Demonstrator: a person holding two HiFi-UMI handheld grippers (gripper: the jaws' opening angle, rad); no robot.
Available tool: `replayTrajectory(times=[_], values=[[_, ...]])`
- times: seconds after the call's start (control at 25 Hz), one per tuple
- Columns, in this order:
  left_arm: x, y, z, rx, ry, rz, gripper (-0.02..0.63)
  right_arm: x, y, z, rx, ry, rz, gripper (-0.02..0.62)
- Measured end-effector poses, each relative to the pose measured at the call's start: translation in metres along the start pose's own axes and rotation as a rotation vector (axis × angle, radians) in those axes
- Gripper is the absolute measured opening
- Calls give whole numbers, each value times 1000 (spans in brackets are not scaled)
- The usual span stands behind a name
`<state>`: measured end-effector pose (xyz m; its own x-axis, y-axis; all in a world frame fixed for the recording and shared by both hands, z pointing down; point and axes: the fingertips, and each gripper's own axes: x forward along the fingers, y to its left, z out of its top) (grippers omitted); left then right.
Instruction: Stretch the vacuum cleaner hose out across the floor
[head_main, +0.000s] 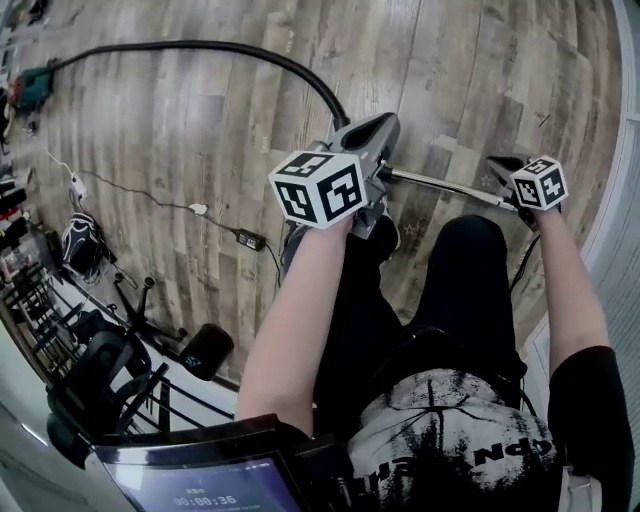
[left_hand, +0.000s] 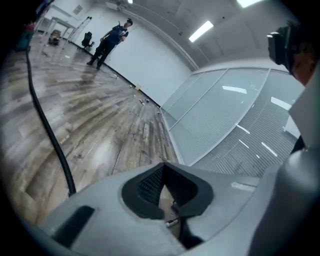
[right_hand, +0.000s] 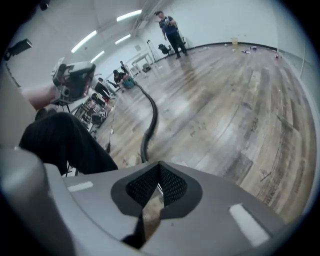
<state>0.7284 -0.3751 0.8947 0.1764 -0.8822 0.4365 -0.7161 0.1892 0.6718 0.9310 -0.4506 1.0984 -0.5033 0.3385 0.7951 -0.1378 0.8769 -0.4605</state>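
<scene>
The left gripper (left_hand: 167, 207) and the right gripper (right_hand: 156, 192) both have their jaws pressed together at the tips, with nothing clearly pinched between them; in the head view a thin metal tube (head_main: 445, 187) spans from one to the other. The black hose (head_main: 200, 45) arcs over the wooden floor (head_main: 450, 60) from upper left to the left gripper's nose.

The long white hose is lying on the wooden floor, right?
Not quite. The hose is black, not white. The rest is right: it lies on the wooden floor. The head view shows this best.
</scene>
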Motion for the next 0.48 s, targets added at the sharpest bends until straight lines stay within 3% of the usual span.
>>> replayTrajectory(times=[0.2, 0.36, 0.48], values=[[-88, -42, 80, 112, -29, 22, 0, -99, 124, 142, -47, -240, 67, 6], [-134, -102, 157, 157, -50, -41, 0, -202, 197, 243, -103, -333, 47, 6], [-171, -156, 202, 201, -36, -85, 0, -270, 249, 292, -84, -388, 70, 6]])
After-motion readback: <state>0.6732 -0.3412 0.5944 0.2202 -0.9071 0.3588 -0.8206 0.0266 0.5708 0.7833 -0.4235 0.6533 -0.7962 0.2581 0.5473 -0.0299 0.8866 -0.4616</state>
